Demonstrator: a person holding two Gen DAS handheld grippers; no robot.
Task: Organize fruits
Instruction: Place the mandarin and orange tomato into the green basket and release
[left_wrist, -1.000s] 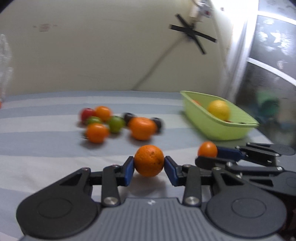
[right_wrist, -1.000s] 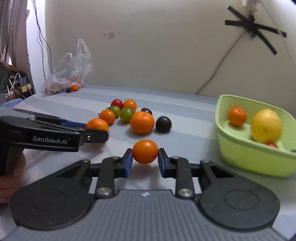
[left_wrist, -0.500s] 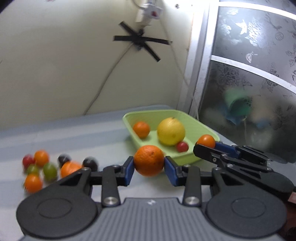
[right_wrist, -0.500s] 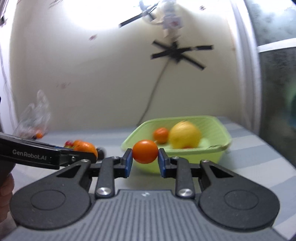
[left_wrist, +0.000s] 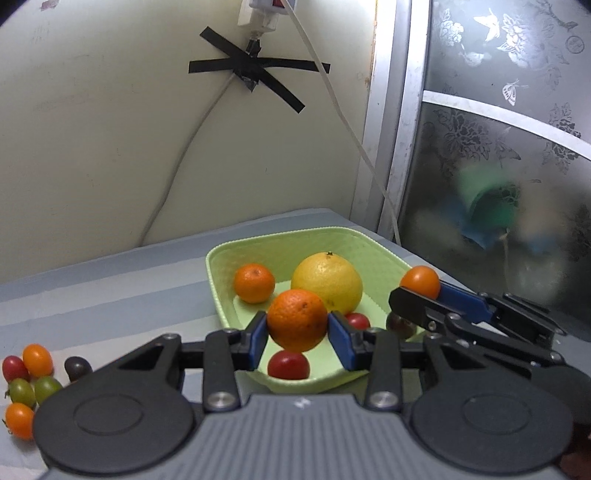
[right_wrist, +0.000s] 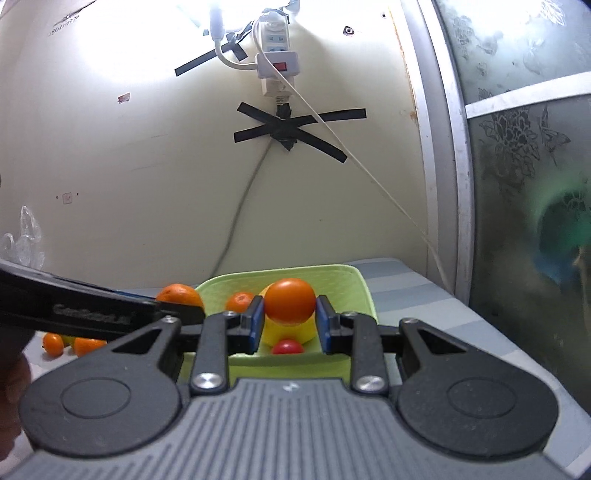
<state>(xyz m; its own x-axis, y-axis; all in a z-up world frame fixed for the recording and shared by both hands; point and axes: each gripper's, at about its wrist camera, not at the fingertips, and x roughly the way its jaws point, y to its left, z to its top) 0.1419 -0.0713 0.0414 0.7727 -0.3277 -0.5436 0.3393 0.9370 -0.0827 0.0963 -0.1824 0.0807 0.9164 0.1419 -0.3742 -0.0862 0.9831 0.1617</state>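
My left gripper (left_wrist: 297, 338) is shut on an orange mandarin (left_wrist: 297, 319) and holds it above the near edge of the light green basket (left_wrist: 273, 243). My right gripper (right_wrist: 290, 325) is shut on a small orange tomato (right_wrist: 290, 301), also over the basket (right_wrist: 354, 284); it shows at the right of the left wrist view (left_wrist: 419, 291). The basket holds a yellow citrus (left_wrist: 327, 282), a mandarin (left_wrist: 254, 282) and red cherry tomatoes (left_wrist: 288, 364). Several loose small tomatoes (left_wrist: 37, 360) lie on the striped cloth at the left.
The basket stands in the corner next to a cream wall with a taped cable (left_wrist: 255, 75) and a frosted glass door (left_wrist: 498, 155) on the right. A clear plastic bag (right_wrist: 22, 243) sits far left. The striped cloth (left_wrist: 110, 291) covers the surface.
Both grippers have swung right from the loose fruit pile to the basket, each carrying its fruit, and now hold them over it.
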